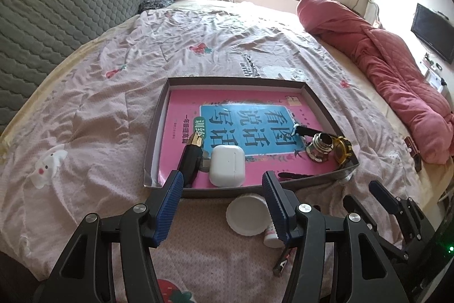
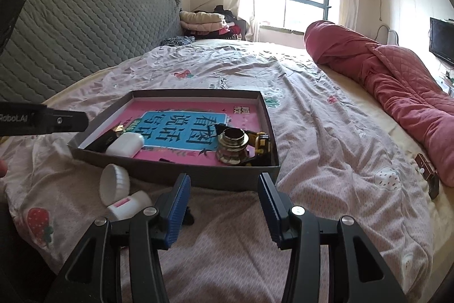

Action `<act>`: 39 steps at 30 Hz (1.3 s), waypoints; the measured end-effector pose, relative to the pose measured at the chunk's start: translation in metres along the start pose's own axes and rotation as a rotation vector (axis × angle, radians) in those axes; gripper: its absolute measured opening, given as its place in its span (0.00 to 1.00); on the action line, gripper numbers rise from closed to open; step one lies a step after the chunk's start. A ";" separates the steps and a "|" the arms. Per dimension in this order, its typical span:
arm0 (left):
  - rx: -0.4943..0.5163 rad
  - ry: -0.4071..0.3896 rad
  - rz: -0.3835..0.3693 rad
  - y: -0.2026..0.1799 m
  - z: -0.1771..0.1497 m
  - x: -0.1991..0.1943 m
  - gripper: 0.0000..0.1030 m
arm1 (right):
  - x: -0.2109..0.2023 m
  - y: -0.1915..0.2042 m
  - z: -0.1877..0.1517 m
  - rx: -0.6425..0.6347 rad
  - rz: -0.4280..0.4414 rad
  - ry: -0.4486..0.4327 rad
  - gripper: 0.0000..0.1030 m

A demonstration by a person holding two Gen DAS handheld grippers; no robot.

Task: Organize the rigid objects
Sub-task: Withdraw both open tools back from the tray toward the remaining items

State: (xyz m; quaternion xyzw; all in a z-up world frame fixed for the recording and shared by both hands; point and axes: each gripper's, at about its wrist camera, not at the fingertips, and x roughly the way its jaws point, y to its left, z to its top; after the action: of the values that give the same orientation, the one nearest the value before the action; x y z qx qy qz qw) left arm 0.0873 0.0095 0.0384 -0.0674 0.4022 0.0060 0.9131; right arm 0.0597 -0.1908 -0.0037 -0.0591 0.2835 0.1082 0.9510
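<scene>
A shallow grey tray point(image 1: 157, 132) point(image 2: 204, 175) lies on the bed with a pink book point(image 1: 187, 115) in its bottom. On the book rest a white earbud case point(image 1: 227, 166) point(image 2: 126, 144), a black-and-gold tube point(image 1: 191, 158), a metal socket point(image 1: 319, 146) point(image 2: 231, 146) and a yellow-black piece point(image 1: 343, 149) point(image 2: 262, 145). Just outside the tray's near wall lie a white lid point(image 1: 244, 215) point(image 2: 115, 186) and a small white bottle with a pink label point(image 1: 272, 237) point(image 2: 129, 207). My left gripper point(image 1: 222, 178) is open and empty above the lid. My right gripper point(image 2: 224, 179) is open and empty before the tray.
The bed has a pink printed sheet point(image 1: 113, 110). A rolled red quilt point(image 1: 391, 70) point(image 2: 397, 75) lies along the right side, a grey headboard point(image 1: 65, 7) on the left. A small brown box point(image 2: 424, 163) sits near the quilt. A dark red-marked stick point(image 1: 282, 264) lies by the bottle.
</scene>
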 end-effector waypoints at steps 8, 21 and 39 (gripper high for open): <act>0.008 -0.005 0.003 0.002 -0.006 -0.010 0.58 | -0.018 0.016 -0.003 -0.026 -0.004 -0.020 0.47; 0.001 0.003 -0.014 0.007 -0.013 -0.018 0.58 | -0.033 0.021 -0.006 0.042 0.017 0.016 0.47; 0.009 0.014 -0.029 0.008 -0.019 -0.027 0.59 | -0.048 0.025 -0.006 0.093 0.004 0.033 0.48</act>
State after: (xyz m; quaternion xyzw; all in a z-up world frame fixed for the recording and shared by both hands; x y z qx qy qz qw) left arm 0.0545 0.0164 0.0439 -0.0693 0.4077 -0.0094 0.9104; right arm 0.0116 -0.1762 0.0159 -0.0161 0.3042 0.0960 0.9476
